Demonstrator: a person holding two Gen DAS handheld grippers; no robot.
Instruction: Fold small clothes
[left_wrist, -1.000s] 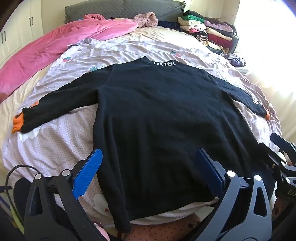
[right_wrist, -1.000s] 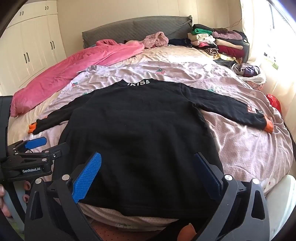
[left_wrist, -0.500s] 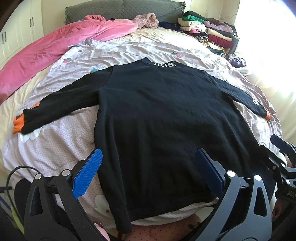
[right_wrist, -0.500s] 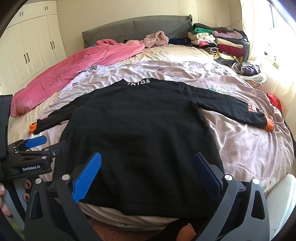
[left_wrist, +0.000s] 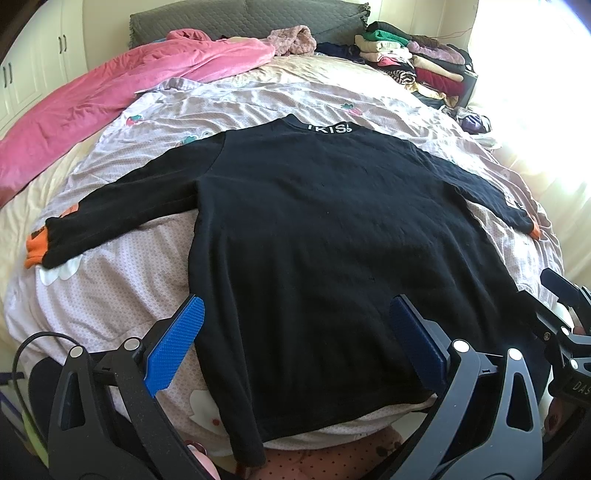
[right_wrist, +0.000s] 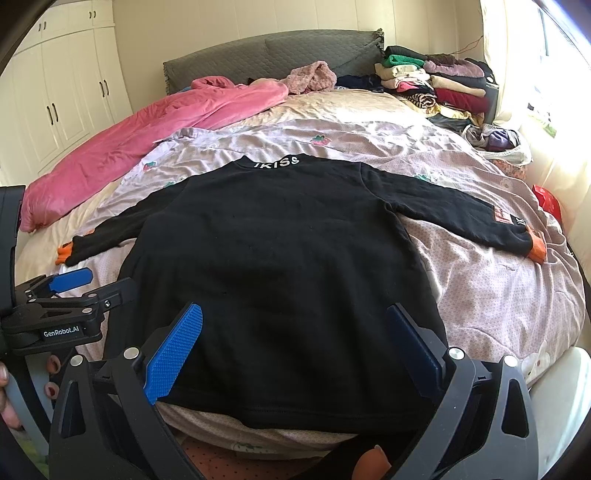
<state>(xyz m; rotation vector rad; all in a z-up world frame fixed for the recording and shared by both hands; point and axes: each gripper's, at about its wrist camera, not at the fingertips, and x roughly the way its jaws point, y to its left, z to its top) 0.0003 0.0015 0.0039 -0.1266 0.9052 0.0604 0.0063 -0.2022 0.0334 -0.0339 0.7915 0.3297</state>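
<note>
A black long-sleeved sweater (left_wrist: 332, 229) (right_wrist: 280, 258) with orange cuffs and white lettering at the collar lies flat on the bed, both sleeves spread out, hem toward me. My left gripper (left_wrist: 295, 332) is open over the hem's left part, holding nothing. My right gripper (right_wrist: 293, 336) is open over the hem's right part, also holding nothing. The left gripper (right_wrist: 74, 288) also shows at the left edge of the right wrist view, and the right gripper (left_wrist: 565, 306) at the right edge of the left wrist view.
A pale pink patterned sheet (left_wrist: 110, 295) covers the bed. A pink duvet (right_wrist: 147, 129) lies bunched at the far left. A stack of folded clothes (right_wrist: 436, 81) sits at the far right by the grey headboard (right_wrist: 258, 55). White wardrobes (right_wrist: 55, 103) stand at left.
Both grippers have drifted slightly; the sweater sits a touch higher in the left wrist view. The sweater itself has not moved and both grippers stay open.
</note>
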